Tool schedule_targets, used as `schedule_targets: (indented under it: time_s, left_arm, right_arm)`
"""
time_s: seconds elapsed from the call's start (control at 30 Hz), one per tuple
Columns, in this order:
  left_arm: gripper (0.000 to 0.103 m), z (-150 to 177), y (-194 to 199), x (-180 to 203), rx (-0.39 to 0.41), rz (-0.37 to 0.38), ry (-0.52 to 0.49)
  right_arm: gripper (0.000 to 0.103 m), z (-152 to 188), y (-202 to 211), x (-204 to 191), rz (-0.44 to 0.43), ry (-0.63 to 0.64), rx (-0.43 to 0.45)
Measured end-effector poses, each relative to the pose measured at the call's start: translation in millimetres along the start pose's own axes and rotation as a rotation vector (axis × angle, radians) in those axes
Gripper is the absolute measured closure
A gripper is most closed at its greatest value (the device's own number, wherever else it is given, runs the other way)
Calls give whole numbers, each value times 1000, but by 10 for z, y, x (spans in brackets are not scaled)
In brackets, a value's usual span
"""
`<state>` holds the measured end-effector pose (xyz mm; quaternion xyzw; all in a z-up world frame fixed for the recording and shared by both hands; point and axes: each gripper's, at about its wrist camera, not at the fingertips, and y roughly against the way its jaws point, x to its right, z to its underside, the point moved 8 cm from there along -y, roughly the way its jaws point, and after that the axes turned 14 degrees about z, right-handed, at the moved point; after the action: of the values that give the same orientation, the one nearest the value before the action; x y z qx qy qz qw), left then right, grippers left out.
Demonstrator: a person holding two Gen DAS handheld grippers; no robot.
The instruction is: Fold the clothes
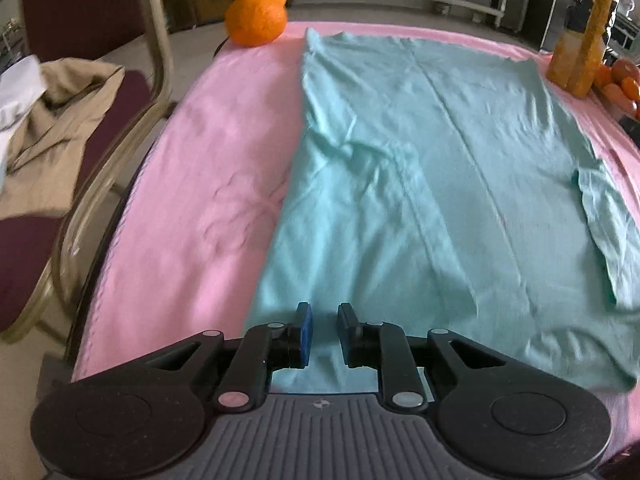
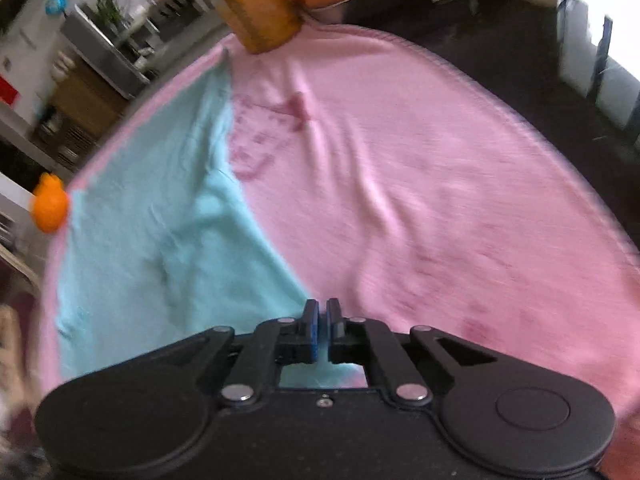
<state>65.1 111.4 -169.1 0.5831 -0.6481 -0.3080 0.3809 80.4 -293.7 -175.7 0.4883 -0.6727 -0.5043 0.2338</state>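
Left wrist view: our left gripper point(image 1: 324, 314) hovers with fingers parted over the near edge of the teal shirt point(image 1: 420, 168), which lies flat on the pink blanket point(image 1: 200, 184), one side folded inward. An orange point(image 1: 258, 16) sits at the far edge. Our right gripper point(image 2: 322, 312) shows fingers nearly together; whether they pinch the shirt's corner, we cannot tell.

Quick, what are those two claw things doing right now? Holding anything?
Left gripper: jaws open over the teal T-shirt, holding nothing.
Right gripper: jaws nearly shut; whether they pinch the shirt's edge cannot be told.
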Motion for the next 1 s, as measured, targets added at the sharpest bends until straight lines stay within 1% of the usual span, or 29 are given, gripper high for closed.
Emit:
schedule_targets:
  time_s: [0.07, 0.1, 0.13, 0.23, 0.27, 0.3, 0.37, 0.43, 0.53, 0.57, 0.6, 0.67, 0.7, 0.77, 0.83, 0.87, 0.93, 1.0]
  left_arm:
    - [82, 74, 89, -43, 6, -19, 11]
    - [82, 84, 138, -69, 21, -17, 25]
    - [83, 78, 188, -96, 43, -6, 44]
    - [84, 27, 286, -165, 106, 33, 96]
    - [86, 2, 280, -168, 118, 46, 107]
    - [89, -10, 249, -144, 120, 58, 106]
    - [89, -19, 156, -61, 107, 81, 89]
    - [87, -23, 46, 48, 94, 67, 26]
    - [87, 33, -82, 157, 73, -2, -97]
    - [88, 74, -61, 191, 58, -10, -129]
    - [88, 127, -33, 226, 33, -14, -158]
    - [89, 257, 44, 275, -8, -30, -215]
    - [89, 326, 86, 297, -27, -39, -243]
    - [89, 378, 189, 364, 1, -20, -276]
    - [87, 410, 299, 438, 44, 8, -302]
    - [82, 426, 354, 475, 66, 22, -315]
    - [80, 376, 393, 547, 105, 63, -306]
    - [80, 330, 346, 591, 115, 79, -287]
  right_arm:
    - [98, 87, 88, 90, 46, 24, 11]
    - [95, 130, 132, 134, 70, 36, 17]
    - [94, 149, 176, 157, 71, 38, 30]
    - [93, 131, 296, 46, -37, 35, 63]
    - [92, 124, 338, 3, -76, 35, 73]
    - [91, 117, 381, -40, -116, 35, 82]
    - [90, 166, 354, -121, -143, 55, 60]
    - [90, 230, 297, -201, -157, 81, 26]
    - [86, 328, 215, -318, -177, 119, -24]
    - [85, 360, 188, -357, -184, 132, -41]
    - [87, 392, 162, -395, -191, 145, -58]
    - [87, 457, 109, -472, -204, 170, -91]
    - [88, 505, 120, -465, -195, 182, -112]
    - [88, 621, 219, -355, -153, 196, -131]
    - [85, 688, 320, -229, -150, 179, -105]
    - [80, 705, 378, -176, -159, 162, -83]
    - [80, 643, 477, -121, -168, 129, -12]
    - [80, 532, 527, -93, -140, 116, 64]
